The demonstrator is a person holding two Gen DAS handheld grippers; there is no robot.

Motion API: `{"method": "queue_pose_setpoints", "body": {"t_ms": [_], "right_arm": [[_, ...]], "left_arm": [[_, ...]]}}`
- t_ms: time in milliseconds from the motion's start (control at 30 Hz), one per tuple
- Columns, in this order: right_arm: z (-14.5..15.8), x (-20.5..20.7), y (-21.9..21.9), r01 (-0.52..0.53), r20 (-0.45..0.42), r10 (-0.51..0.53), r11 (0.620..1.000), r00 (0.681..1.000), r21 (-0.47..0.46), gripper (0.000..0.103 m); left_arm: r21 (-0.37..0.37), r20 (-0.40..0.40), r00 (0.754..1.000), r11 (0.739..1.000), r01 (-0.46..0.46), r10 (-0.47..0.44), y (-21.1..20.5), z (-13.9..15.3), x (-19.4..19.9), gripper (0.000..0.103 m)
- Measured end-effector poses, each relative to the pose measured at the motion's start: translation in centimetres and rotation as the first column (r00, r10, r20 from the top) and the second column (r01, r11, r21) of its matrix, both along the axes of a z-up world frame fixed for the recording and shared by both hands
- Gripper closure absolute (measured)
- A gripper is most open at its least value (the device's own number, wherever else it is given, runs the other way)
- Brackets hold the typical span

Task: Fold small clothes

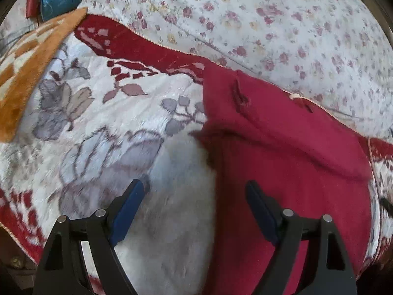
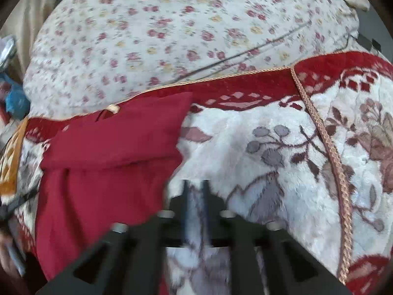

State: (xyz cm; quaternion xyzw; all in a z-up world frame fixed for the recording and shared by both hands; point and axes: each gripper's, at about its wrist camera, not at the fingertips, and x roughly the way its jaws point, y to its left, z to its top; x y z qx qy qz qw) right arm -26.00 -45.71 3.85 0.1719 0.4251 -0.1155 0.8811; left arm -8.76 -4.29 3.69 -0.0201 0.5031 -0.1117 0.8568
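Crimson knit garment point(image 1: 282, 152), partly folded with one layer turned over itself, lies on a plush white blanket with grey flowers and red border point(image 1: 103, 132) spread over a rose-printed bed sheet point(image 1: 270, 19). Left gripper point(image 1: 194, 191) hovers with fingers spread wide, straddling the garment's edge without pressing it. Right gripper point(image 2: 196, 189), blurred, shows fingers narrowly parted over bare blanket beside the garment, grasping nothing.

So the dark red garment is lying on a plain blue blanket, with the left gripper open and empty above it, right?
Not quite: the blanket is not plain blue. It is white plush with grey and mauve flowers and a red border, as the left wrist view shows. The rest holds: the dark red garment lies on it, and the left gripper is open and empty above it.
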Motion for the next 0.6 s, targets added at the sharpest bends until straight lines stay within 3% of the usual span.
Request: {"method": "queue_pose_setpoints", "body": {"t_ms": [100,133,167,200,233,267,367,600], "right_arm": [[-0.1,-0.5,1.5,-0.034,-0.002,0.034,0.999,0.999,0.035,0.039],[-0.4,-0.6,1.7,-0.045,-0.009,0.045,0.998,0.999,0.039,0.039],[-0.7,-0.4,2.1,-0.058,-0.017,0.059,0.997,0.998,0.042,0.039],[-1.0,-0.3,2.7,-0.073,-0.026,0.074,0.996,0.997,0.044,0.039],[-1.1,-0.2,3.0,-0.082,-0.033,0.083,0.996,0.996,0.044,0.039],[-1.3,-0.1,3.3,-0.091,-0.039,0.093,0.995,0.995,0.044,0.039],[-1.2,0.0,3.8,-0.103,-0.038,0.105,0.994,0.994,0.041,0.039],[-0.1,-1.4,3.6,-0.105,-0.030,0.107,0.993,0.994,0.052,0.039]], "left_arm": [[-0.025,-0.025,1.000,1.000,0.005,-0.006,-1.1,-1.2,1.5,0.022],[0.001,-0.005,1.000,1.000,0.002,-0.002,-1.5,-1.3,1.6,0.032],[0.029,0.016,1.000,1.000,0.009,-0.010,-2.0,-1.2,1.6,0.036],[0.040,0.033,0.999,0.999,0.025,-0.026,-2.4,-1.0,1.5,0.052],[0.037,0.039,0.998,0.998,0.045,-0.047,-2.6,-0.7,1.3,0.082],[0.007,0.026,0.997,0.997,0.077,-0.077,-2.8,-0.5,1.3,0.096],[0.027,0.023,0.996,0.996,0.087,-0.088,-2.6,0.0,1.1,0.095],[-0.117,-0.037,0.998,0.992,0.045,-0.050,1.3,-0.7,1.7,0.096]]}}
